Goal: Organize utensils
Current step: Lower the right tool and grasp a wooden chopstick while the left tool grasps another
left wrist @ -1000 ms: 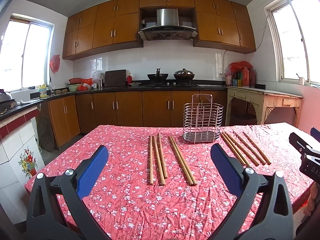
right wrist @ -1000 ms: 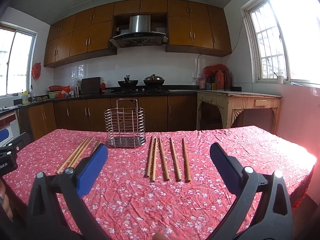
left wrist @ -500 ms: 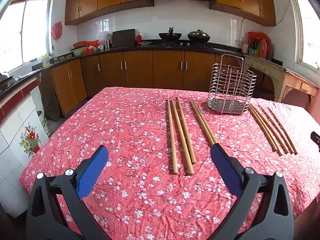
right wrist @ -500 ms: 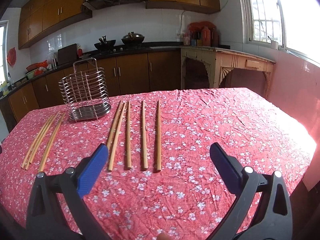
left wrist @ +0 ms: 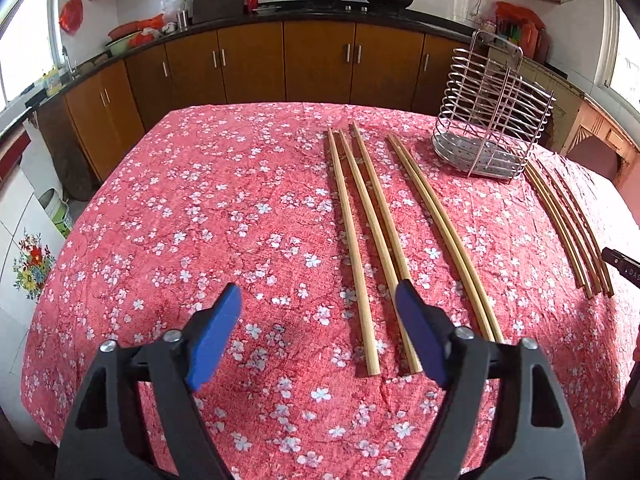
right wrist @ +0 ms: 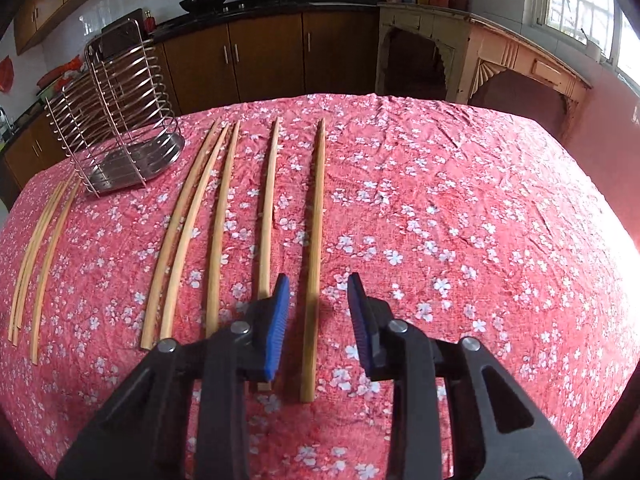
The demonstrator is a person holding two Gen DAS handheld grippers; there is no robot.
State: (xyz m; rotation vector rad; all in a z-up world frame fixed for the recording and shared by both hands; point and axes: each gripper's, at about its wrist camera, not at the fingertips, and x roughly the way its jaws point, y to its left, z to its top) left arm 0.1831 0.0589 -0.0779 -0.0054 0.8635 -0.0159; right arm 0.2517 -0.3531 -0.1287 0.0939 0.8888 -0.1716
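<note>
- Our right claw [right wrist: 316, 300] is part-spread, its blue-padded fingers [right wrist: 278, 320] straddling the near end of the rightmost long pale wooden chopstick [right wrist: 316, 220]; the pads look clear of it, so we judge this a line-up for a pinch, nothing gripped yet.
- Our left claw [left wrist: 320, 332] is spread wider and empty, hovering over bare cloth; one blue pad [left wrist: 416, 336] overlaps the near ends of the left group of wooden chopsticks [left wrist: 360, 220], probably readying its own pick.
- The chopsticks lie flat, roughly side by side, ends toward us, which suits an end grasp.
- The round silver wire utensil holder [right wrist: 116, 128] stands upright on the counter's red floral tablecloth [right wrist: 460, 220] between the two groups, empty as far as we see — likely the sticks' destination.
</note>
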